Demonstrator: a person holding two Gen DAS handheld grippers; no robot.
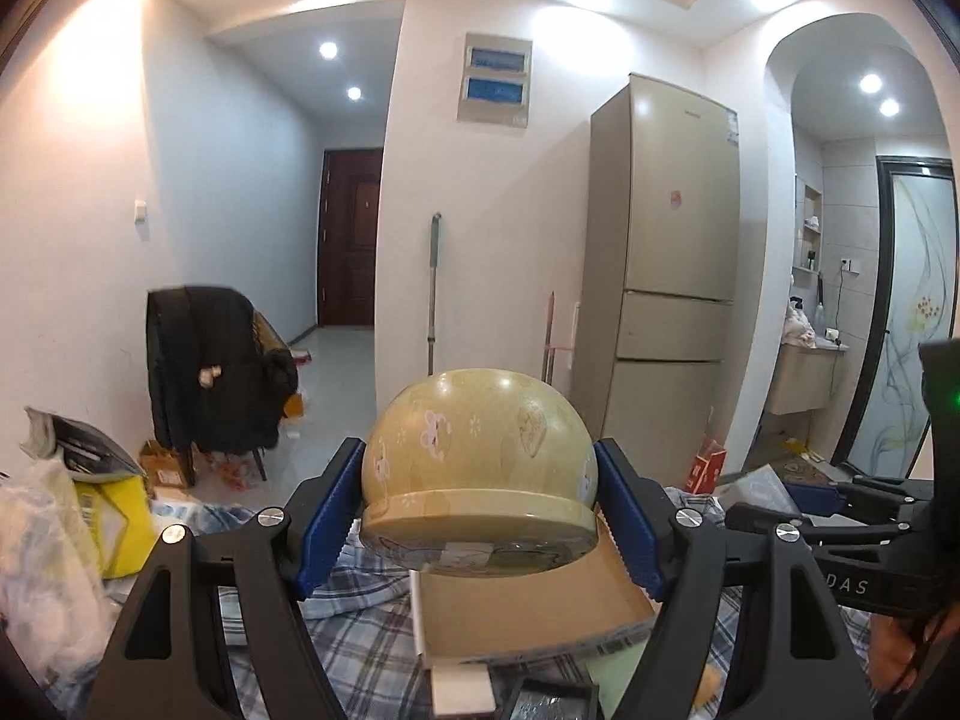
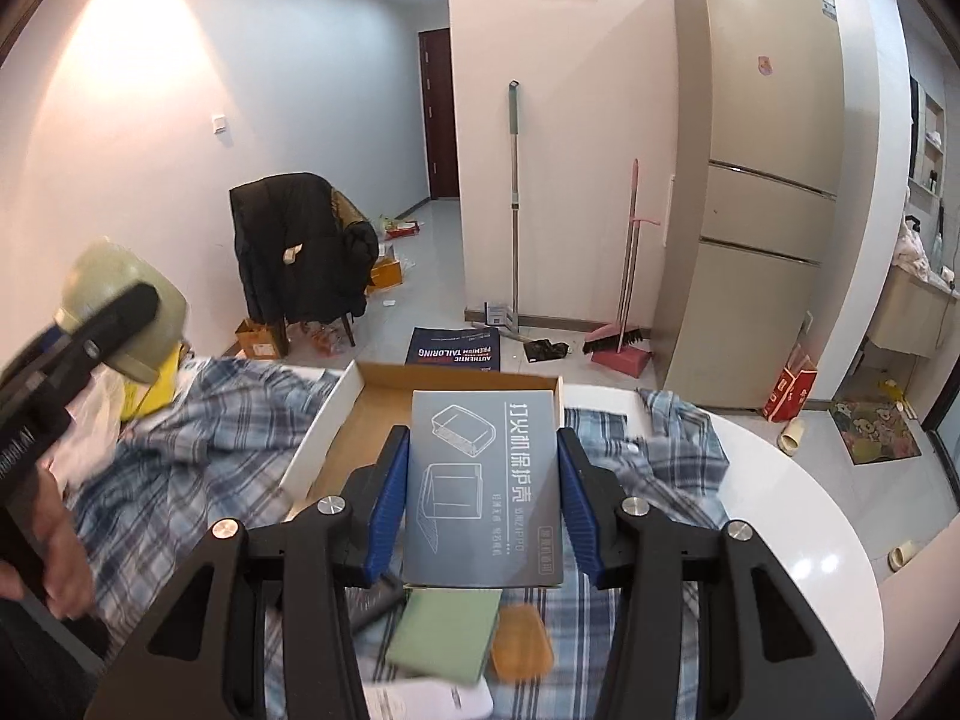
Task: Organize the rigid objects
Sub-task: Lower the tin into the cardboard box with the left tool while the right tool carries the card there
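Now bowl (image 1: pixel 477 468) btwn left tongs (image 1: pixel 480 516).

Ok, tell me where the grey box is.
In the right wrist view, the grey box sits clamped in the right gripper, held over the open cardboard box on the plaid cloth.

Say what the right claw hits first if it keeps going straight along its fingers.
Probably the open cardboard box: the right claw, shut on the grey box, points down toward it. Depth is unclear, so it might clear the far wall.
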